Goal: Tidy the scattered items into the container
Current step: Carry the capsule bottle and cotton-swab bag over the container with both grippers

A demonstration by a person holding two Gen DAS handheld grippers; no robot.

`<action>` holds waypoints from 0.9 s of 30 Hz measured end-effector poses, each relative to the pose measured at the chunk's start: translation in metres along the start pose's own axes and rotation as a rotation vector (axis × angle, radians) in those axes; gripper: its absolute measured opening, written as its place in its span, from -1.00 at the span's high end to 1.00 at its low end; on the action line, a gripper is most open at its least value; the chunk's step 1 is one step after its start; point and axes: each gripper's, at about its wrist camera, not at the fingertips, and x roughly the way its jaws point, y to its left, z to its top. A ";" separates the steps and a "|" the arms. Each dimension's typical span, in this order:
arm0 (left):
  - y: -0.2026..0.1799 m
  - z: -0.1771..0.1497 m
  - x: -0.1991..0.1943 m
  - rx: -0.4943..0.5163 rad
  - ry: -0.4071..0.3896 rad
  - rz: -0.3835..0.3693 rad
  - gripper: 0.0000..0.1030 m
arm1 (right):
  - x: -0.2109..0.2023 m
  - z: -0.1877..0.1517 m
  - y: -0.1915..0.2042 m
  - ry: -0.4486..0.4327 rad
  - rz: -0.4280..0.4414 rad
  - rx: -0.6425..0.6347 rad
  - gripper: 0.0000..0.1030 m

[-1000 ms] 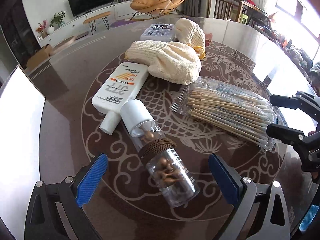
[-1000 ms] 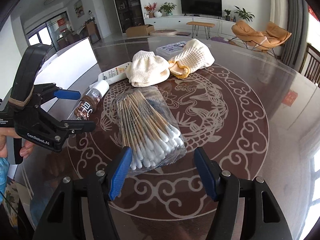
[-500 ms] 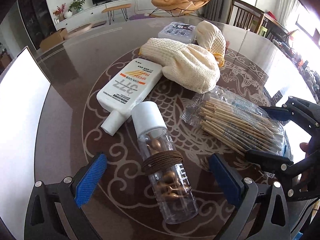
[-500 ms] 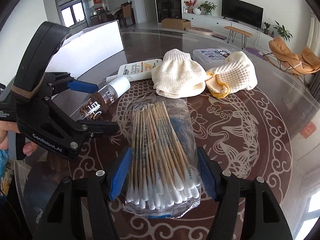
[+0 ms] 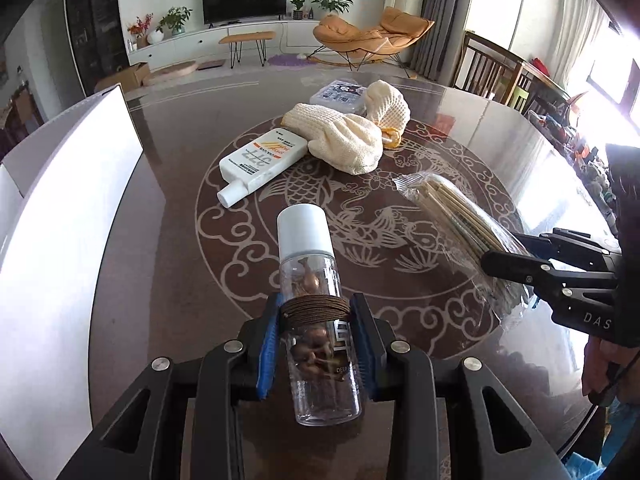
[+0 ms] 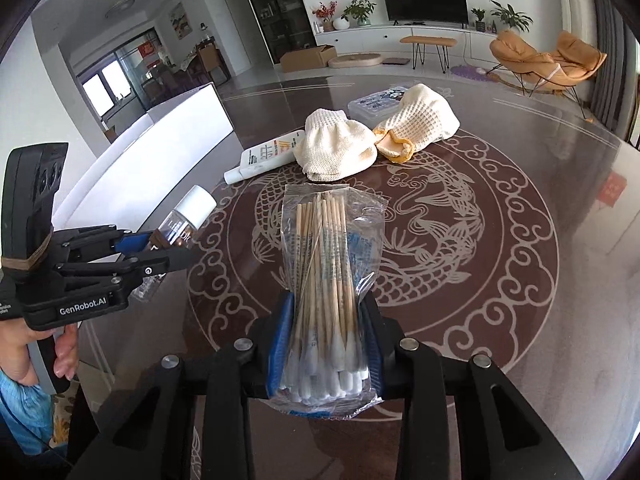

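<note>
My left gripper [image 5: 316, 344] is shut on a clear capsule bottle [image 5: 314, 280] with a white cap and a brown cord band, and holds it off the table. My right gripper [image 6: 326, 344] is shut on a plastic bag of cotton swabs [image 6: 328, 264], also lifted. Each gripper shows in the other's view: the right gripper [image 5: 560, 272] and the left gripper [image 6: 120, 260]. The white container [image 5: 52, 216] stands at the left. A white sunscreen tube [image 5: 262, 162], two cream knit mitts [image 5: 344, 142] [image 5: 388, 108] and a small clear box [image 5: 338, 94] lie on the table.
The round dark table [image 5: 400, 292] has a pale dragon pattern under glass. Wooden chairs [image 5: 492, 70] stand beyond its far right edge. The container also shows at the left of the right wrist view [image 6: 160, 148].
Both grippers have closed from open: the left onto the capsule bottle, the right onto the cotton swab bag. Both items are now raised off the table.
</note>
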 end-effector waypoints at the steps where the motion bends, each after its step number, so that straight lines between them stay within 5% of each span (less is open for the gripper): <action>1: -0.004 -0.002 -0.003 0.010 -0.005 0.013 0.35 | -0.002 -0.002 0.001 -0.002 -0.001 0.003 0.35; 17: -0.027 -0.020 -0.029 0.094 -0.050 0.106 0.35 | -0.019 -0.017 0.013 -0.029 -0.015 0.012 0.35; 27: -0.021 -0.037 -0.026 0.044 -0.023 0.033 0.35 | -0.012 -0.028 0.026 -0.011 -0.004 0.007 0.35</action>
